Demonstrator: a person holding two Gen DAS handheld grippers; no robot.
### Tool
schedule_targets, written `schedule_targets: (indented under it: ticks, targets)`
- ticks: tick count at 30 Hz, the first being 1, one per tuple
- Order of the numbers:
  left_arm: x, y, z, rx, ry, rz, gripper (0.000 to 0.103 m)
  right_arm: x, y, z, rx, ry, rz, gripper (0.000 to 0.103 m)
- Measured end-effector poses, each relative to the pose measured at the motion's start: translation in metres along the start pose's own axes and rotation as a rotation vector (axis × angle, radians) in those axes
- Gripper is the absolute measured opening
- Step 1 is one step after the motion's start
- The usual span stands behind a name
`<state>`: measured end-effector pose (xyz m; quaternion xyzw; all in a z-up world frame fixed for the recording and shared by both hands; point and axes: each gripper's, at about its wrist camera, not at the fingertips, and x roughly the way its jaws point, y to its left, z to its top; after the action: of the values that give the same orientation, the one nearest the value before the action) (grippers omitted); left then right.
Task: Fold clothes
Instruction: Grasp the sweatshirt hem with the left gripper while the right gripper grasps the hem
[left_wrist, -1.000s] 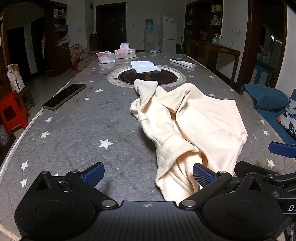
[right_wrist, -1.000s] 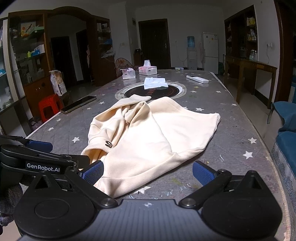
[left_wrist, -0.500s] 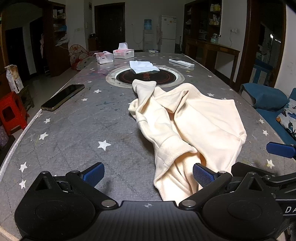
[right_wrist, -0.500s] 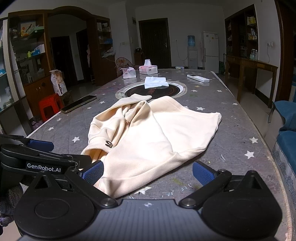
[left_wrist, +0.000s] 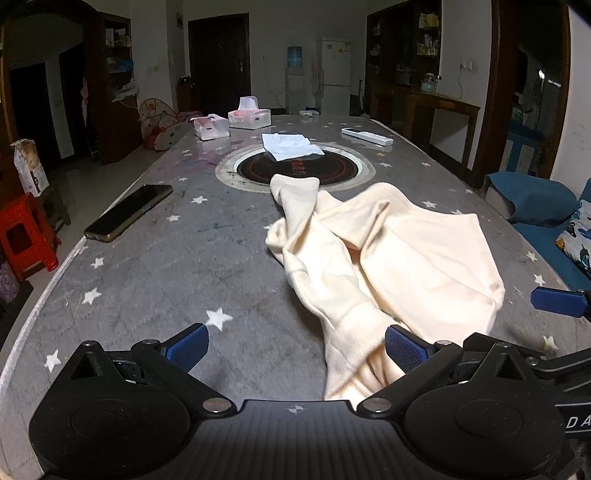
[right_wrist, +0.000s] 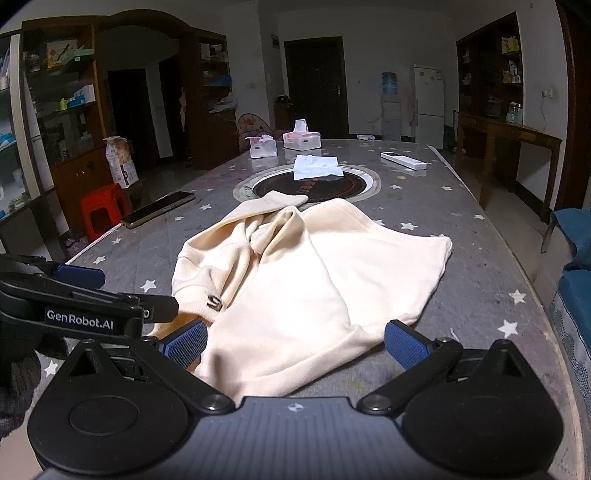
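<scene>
A cream sweatshirt (left_wrist: 399, 258) lies crumpled on the grey star-patterned table (left_wrist: 184, 266), one sleeve stretched toward the round hotplate. It also shows in the right wrist view (right_wrist: 306, 280), with a small dark logo near its left edge. My left gripper (left_wrist: 295, 349) is open, its right finger at the garment's near hem. My right gripper (right_wrist: 295, 343) is open, with the near hem lying between its fingers. The left gripper's body shows at the left of the right wrist view (right_wrist: 85, 310).
A black phone (left_wrist: 129, 212) lies at the table's left edge. A round hotplate (left_wrist: 295, 170) with a white cloth (left_wrist: 291, 146) sits beyond the garment. Two tissue boxes (left_wrist: 249, 116) and a remote (left_wrist: 367, 136) stand farther back. A red stool (left_wrist: 26, 232) stands on the left, blue seating (left_wrist: 535, 199) on the right.
Both grippers have shifted slightly, staying open at the garment's near hem. The sweatshirt has not visibly moved.
</scene>
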<state>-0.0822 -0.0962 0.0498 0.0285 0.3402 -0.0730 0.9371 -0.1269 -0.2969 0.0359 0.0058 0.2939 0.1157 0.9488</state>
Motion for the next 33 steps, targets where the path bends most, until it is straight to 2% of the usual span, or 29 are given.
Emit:
schedule_targets:
  ticks: [12, 16, 24, 28, 31, 33]
  targets:
    - [0.031, 0.012, 0.036, 0.036, -0.058, 0.032, 0.102, 0.03, -0.006, 0.027, -0.025, 0.004, 0.026, 0.103]
    - [0.044, 0.015, 0.051, 0.043, -0.074, 0.006, 0.096, 0.046, -0.009, 0.038, -0.024, 0.013, 0.031, 0.102]
    - [0.073, 0.019, 0.07, 0.064, -0.054, -0.044, 0.074, 0.083, -0.016, 0.056, -0.004, 0.049, 0.067, 0.083]
    - [0.087, 0.018, 0.076, 0.074, -0.034, -0.072, 0.068, 0.102, -0.018, 0.064, 0.008, 0.069, 0.095, 0.075]
    - [0.098, 0.018, 0.081, 0.077, -0.022, -0.09, 0.065, 0.111, -0.017, 0.068, -0.001, 0.077, 0.11, 0.066]
    - [0.105, 0.02, 0.084, 0.067, -0.009, -0.1, 0.06, 0.117, -0.016, 0.071, -0.006, 0.083, 0.121, 0.056]
